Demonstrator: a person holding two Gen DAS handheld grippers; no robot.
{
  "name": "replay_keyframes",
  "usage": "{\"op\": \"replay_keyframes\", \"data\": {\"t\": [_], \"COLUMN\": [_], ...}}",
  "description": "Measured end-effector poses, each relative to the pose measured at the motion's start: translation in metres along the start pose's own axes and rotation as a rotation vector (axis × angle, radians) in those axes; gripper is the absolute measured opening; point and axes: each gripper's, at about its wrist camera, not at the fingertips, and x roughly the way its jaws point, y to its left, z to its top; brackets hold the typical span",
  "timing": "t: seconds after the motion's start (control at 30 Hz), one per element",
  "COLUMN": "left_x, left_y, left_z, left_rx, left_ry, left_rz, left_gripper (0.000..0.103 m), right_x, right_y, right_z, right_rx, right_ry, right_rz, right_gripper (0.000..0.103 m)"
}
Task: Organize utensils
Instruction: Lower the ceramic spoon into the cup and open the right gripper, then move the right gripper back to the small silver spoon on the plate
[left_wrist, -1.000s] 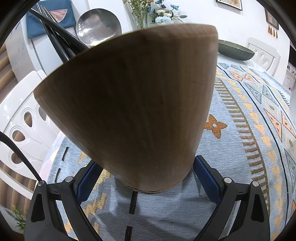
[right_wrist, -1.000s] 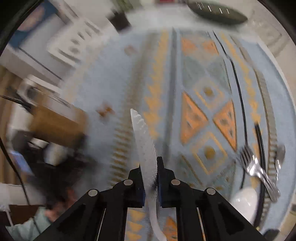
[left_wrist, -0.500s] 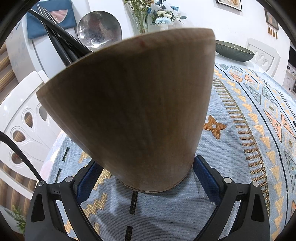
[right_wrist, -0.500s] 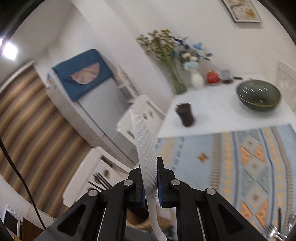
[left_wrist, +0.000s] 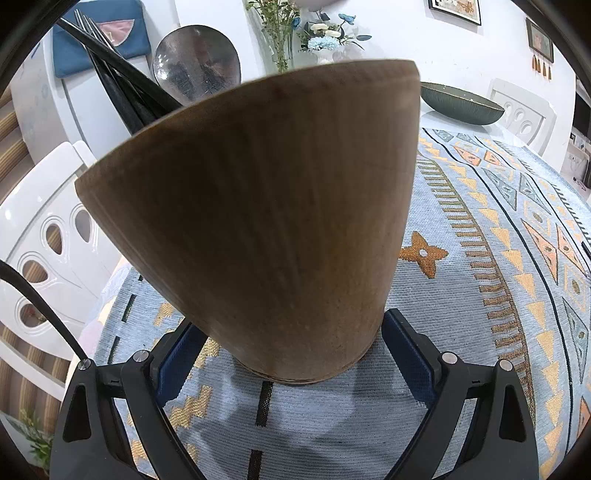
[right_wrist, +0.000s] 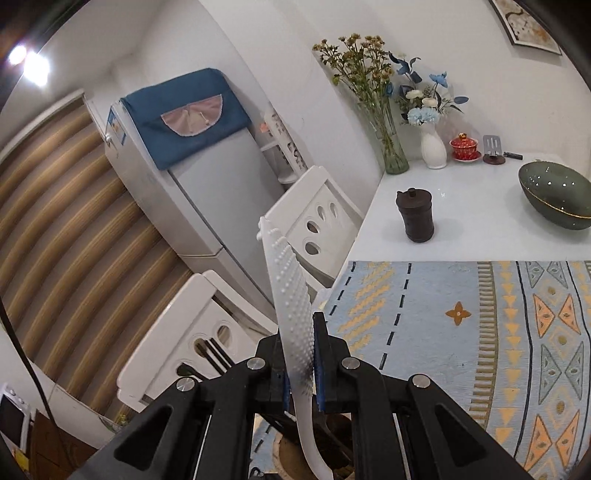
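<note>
A wooden utensil holder (left_wrist: 266, 221) fills the left wrist view, standing on the patterned tablecloth (left_wrist: 498, 295). My left gripper (left_wrist: 291, 354) is closed around its base, blue pads on both sides. Dark utensil handles (left_wrist: 118, 81) and a metal ladle bowl (left_wrist: 197, 70) stick out of its top. My right gripper (right_wrist: 301, 369) is shut on a white dotted rice paddle (right_wrist: 291, 314), blade up, handle pointing down. The holder's rim (right_wrist: 288, 461) and dark handles (right_wrist: 212, 356) show below the right gripper.
White chairs (right_wrist: 207, 332) stand at the table's left edge. A dark pepper grinder (right_wrist: 415, 216), a green bowl (right_wrist: 554, 195), flower vases (right_wrist: 432, 147) and a red lidded cup (right_wrist: 463, 147) sit on the white far tabletop. A fridge (right_wrist: 192, 184) stands behind.
My right gripper swung from over the tablecloth to above the holder, with the paddle held blade up. The left gripper kept its hold on the holder, nearly still.
</note>
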Motion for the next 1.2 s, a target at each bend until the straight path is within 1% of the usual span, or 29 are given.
{"op": "replay_keyframes", "data": {"t": [0.13,0.33,0.4,0.47,0.5,0.53,0.6,0.67,0.8,0.97,1.07,1.2], "left_x": [0.0,-0.001,-0.001,-0.002,-0.002,-0.003,-0.003,-0.003,-0.002,0.0,0.001,0.003], "left_y": [0.0,0.0,0.0,0.001,0.001,0.002,0.002,-0.001,-0.002,-0.007,-0.008,-0.008], "left_z": [0.0,0.0,0.0,0.001,0.001,-0.001,-0.001,0.0,0.001,0.002,0.002,0.002], "left_rx": [0.0,-0.001,-0.001,0.0,0.0,-0.001,0.0,0.001,0.004,0.007,0.006,0.009], "left_ry": [-0.002,-0.003,-0.003,-0.004,-0.004,-0.004,-0.004,-0.003,-0.002,0.0,0.002,0.005], "left_rz": [-0.001,-0.002,-0.002,-0.001,-0.001,-0.001,0.0,0.002,0.006,0.01,0.009,0.013], "left_gripper": [0.094,0.094,0.094,0.094,0.094,0.095,0.095,0.095,0.095,0.095,0.096,0.096], "right_x": [0.012,0.022,0.024,0.023,0.021,0.016,0.002,-0.015,-0.053,-0.108,-0.142,-0.187], "right_y": [0.006,0.007,0.005,0.002,-0.001,-0.004,-0.009,-0.017,-0.039,-0.074,-0.098,-0.146], "right_z": [-0.008,-0.012,-0.012,-0.01,-0.009,-0.008,-0.005,-0.001,0.004,0.002,-0.007,-0.035], "right_rx": [-0.068,-0.07,-0.063,-0.043,-0.029,-0.013,0.013,0.051,0.113,0.192,0.207,0.248], "right_ry": [0.002,0.052,0.094,0.136,0.143,0.127,0.08,0.046,-0.008,-0.073,-0.098,-0.08], "right_rz": [-0.058,-0.056,-0.057,-0.035,-0.027,-0.018,-0.005,0.005,-0.022,-0.044,-0.097,-0.249], "right_gripper": [0.009,0.009,0.009,0.014,0.027,0.04,0.046,0.046,0.047,0.049,0.049,0.05]}}
